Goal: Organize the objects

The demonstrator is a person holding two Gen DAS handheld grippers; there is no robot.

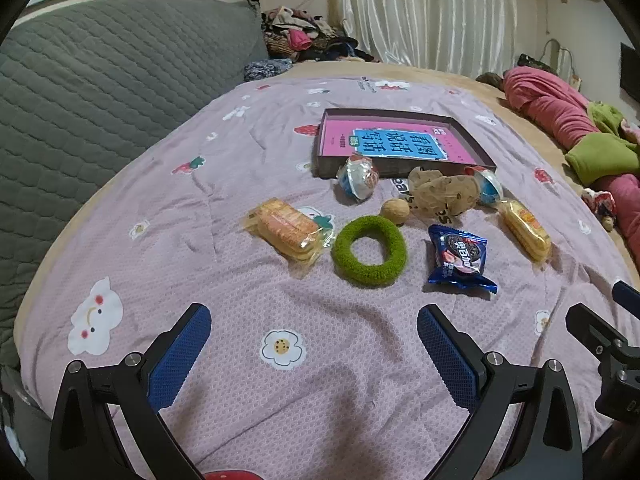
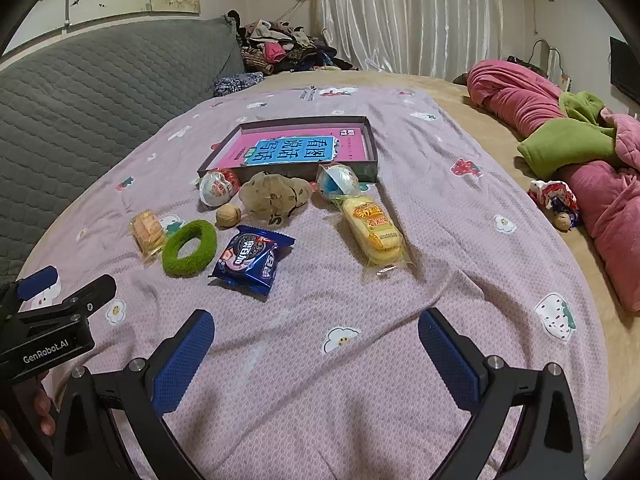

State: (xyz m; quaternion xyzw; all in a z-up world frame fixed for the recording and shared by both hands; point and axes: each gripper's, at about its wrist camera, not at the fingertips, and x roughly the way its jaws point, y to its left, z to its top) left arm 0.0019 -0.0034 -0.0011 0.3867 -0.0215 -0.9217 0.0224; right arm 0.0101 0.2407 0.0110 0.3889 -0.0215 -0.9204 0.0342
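On the purple bedspread lie a green fuzzy ring (image 1: 369, 251) (image 2: 189, 248), a blue Oreo packet (image 1: 460, 259) (image 2: 251, 258), a cracker pack (image 1: 286, 229) (image 2: 147, 233), a yellow cake pack (image 1: 525, 229) (image 2: 373, 229), a walnut (image 1: 395, 211) (image 2: 228, 215), a brown plush (image 1: 444, 192) (image 2: 274, 195) and two round capsule snacks (image 1: 358, 177) (image 2: 338, 181). Behind them is a shallow dark box (image 1: 468, 138) (image 2: 370, 136) holding a pink book. My left gripper (image 1: 314, 344) and right gripper (image 2: 316, 346) are open and empty, short of the objects.
A grey quilted headboard (image 1: 100, 80) runs along the left. Pink and green bedding (image 2: 560, 136) is heaped at the right, with a small toy and a walnut (image 2: 562, 220) beside it. Clothes pile up at the back by the curtain (image 2: 400, 12).
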